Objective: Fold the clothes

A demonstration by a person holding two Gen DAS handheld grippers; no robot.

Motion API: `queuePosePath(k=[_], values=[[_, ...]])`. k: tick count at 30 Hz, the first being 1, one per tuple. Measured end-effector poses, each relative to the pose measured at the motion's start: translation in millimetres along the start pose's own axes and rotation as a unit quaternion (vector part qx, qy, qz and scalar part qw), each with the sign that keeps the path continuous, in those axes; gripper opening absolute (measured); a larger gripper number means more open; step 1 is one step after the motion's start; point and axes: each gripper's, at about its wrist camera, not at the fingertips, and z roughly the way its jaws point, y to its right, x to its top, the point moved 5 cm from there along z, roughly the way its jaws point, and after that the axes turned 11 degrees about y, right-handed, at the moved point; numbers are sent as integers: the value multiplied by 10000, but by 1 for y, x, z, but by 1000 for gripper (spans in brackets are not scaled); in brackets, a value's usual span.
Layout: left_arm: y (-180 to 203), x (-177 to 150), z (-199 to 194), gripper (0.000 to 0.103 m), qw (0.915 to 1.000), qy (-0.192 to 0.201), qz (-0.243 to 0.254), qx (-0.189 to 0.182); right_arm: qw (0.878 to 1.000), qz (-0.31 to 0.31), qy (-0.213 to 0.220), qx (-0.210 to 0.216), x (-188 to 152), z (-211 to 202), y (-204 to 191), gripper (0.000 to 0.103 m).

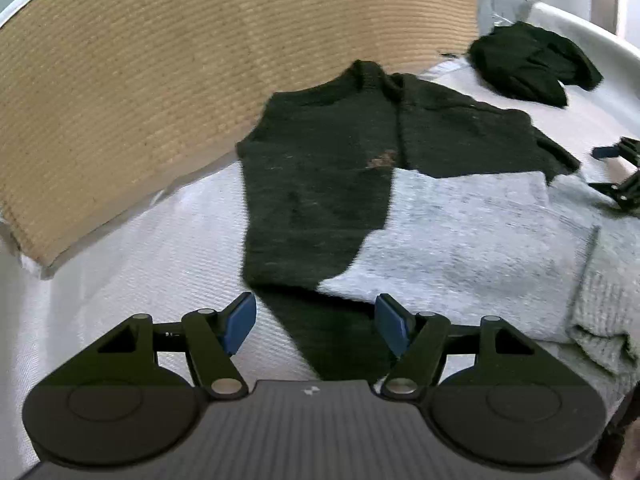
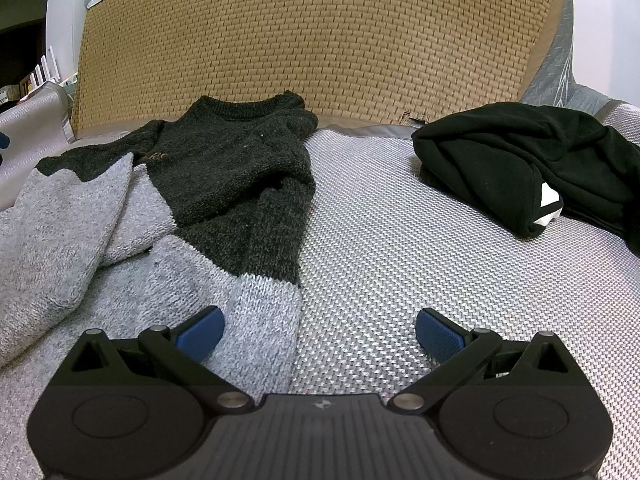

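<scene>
Both the left gripper [image 1: 316, 326] and right gripper [image 2: 320, 334] hover with fingers spread and empty over the dark-and-grey knitted sweater [image 2: 224, 184], lying half-folded before the woven wicker panel [image 2: 312, 40], whose loose sleeve could slip open.

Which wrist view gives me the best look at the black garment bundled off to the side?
The right wrist view: the black garment lies close and sharp there, showing its folds and a white patch. In the left wrist view it is small, far off and blurred near the bed's edge, past the two-tone sweater.
</scene>
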Motion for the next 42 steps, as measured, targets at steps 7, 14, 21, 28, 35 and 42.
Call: queuePosePath(k=[7,14,21,28,35,42], values=[[21,-28,11,76,9968,-408,615,-313,10000,-3,6,-3,-1,0,0,103],[22,-50,9,76,9975,-497,223,-450,10000,-18,10,-8,-2,2,0,103],[48,-47,9,73,9944,-389,663,-720,10000,-63,11,-62,-3,2,-4,103],[69,-52,23,69,9891,-408,1146,-827,10000,-65,-42,-49,-2,3,-4,103],[84,-58,32,44,9831,-487,1345,-1146,9975,-656,44,-255,25,-18,-18,85],[88,-59,32,32,9817,-350,1491,-1134,9955,-414,-325,792,61,-36,-78,84]])
